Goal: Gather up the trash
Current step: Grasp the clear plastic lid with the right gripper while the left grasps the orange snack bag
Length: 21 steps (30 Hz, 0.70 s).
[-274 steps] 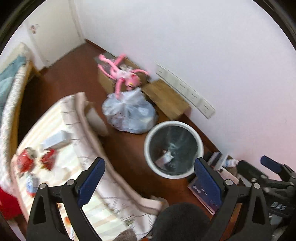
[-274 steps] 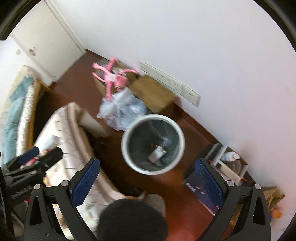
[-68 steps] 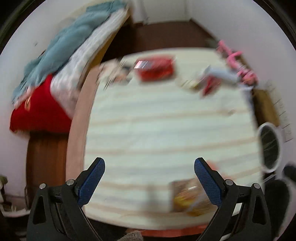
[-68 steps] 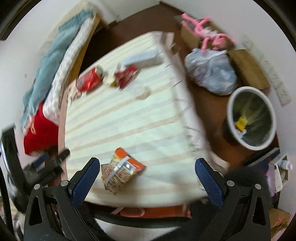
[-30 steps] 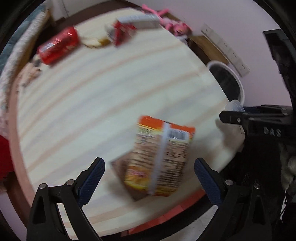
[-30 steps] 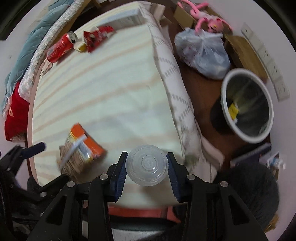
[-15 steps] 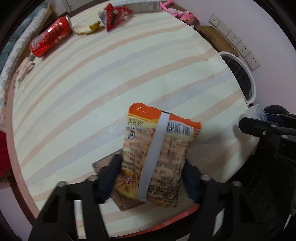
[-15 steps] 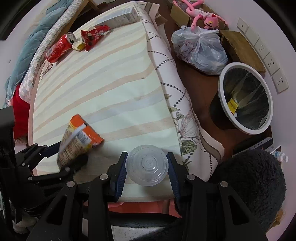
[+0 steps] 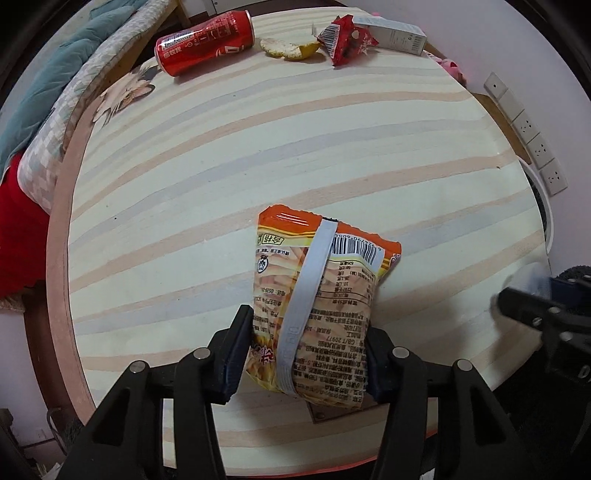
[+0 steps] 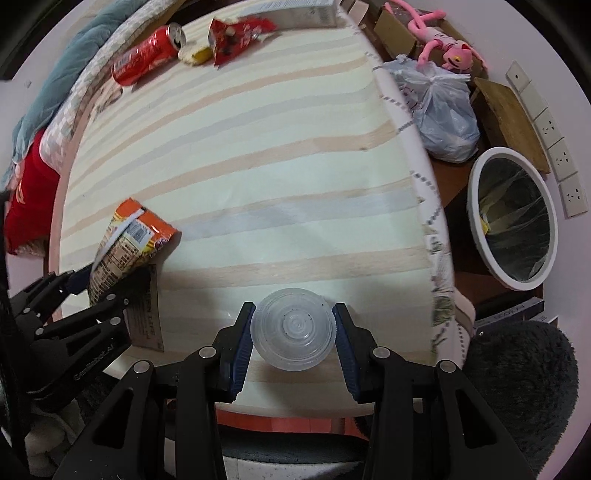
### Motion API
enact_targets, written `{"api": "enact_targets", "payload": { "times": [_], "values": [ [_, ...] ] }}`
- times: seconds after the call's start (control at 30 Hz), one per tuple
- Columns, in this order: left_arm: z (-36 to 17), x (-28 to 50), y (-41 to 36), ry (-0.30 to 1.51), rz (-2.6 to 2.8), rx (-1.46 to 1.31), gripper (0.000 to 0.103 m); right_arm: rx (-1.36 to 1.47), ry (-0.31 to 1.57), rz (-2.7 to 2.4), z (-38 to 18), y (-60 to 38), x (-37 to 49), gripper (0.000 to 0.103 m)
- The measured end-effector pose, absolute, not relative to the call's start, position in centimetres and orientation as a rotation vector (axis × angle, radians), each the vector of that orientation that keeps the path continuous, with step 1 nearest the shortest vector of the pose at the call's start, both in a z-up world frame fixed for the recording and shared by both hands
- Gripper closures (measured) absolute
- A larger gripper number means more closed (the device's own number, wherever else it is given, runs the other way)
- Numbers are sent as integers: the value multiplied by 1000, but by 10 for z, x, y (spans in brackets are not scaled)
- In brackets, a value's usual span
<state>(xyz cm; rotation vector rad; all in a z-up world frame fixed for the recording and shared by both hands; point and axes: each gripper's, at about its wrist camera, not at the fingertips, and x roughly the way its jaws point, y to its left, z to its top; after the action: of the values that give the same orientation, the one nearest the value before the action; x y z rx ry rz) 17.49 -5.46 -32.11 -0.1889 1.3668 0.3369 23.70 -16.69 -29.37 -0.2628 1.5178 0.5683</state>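
My left gripper (image 9: 308,328) is shut on an orange snack bag (image 9: 317,295), held just above the striped bed sheet (image 9: 258,155). The same snack bag (image 10: 129,243) and the left gripper (image 10: 85,284) show at the left of the right wrist view. My right gripper (image 10: 293,328) is shut on a clear plastic cup (image 10: 293,328), its bottom facing the camera. At the sheet's far end lie a red soda can (image 9: 205,42), a piece of peel (image 9: 288,50), a red wrapper (image 9: 343,42) and a white carton (image 9: 395,31). A white-rimmed trash bin (image 10: 513,218) stands on the floor at right.
A brown card (image 10: 146,310) lies on the sheet under the snack bag. A tied plastic bag (image 10: 439,110), cardboard boxes (image 10: 509,122) and a pink plush toy (image 10: 447,44) sit by the wall beside the bin. Blankets and a red cloth (image 9: 18,214) are piled at left.
The left gripper, open and away from the bed earlier, came over the snack bag and shut on it. The right gripper took hold of the clear cup and holds it still.
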Motion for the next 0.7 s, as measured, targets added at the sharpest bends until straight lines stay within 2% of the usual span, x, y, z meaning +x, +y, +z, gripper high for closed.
{"api": "enact_targets", "payload": {
  "times": [0.2, 0.27, 0.47, 0.7],
  "values": [
    [-315, 169, -48, 1360, 339, -176, 58, -300, 1503, 560, -293, -163, 234, 59],
    [-313, 167, -51, 1358, 322, -186, 72, -305, 1499, 560, -292, -163, 234, 59],
    [-288, 165, -63, 1317, 334, -155, 75, -270, 1452, 575, -270, -168, 233, 59],
    [-215, 178, -73, 1168, 336, -127, 75, -159, 1336, 590, -208, -192, 252, 59]
  ]
}}
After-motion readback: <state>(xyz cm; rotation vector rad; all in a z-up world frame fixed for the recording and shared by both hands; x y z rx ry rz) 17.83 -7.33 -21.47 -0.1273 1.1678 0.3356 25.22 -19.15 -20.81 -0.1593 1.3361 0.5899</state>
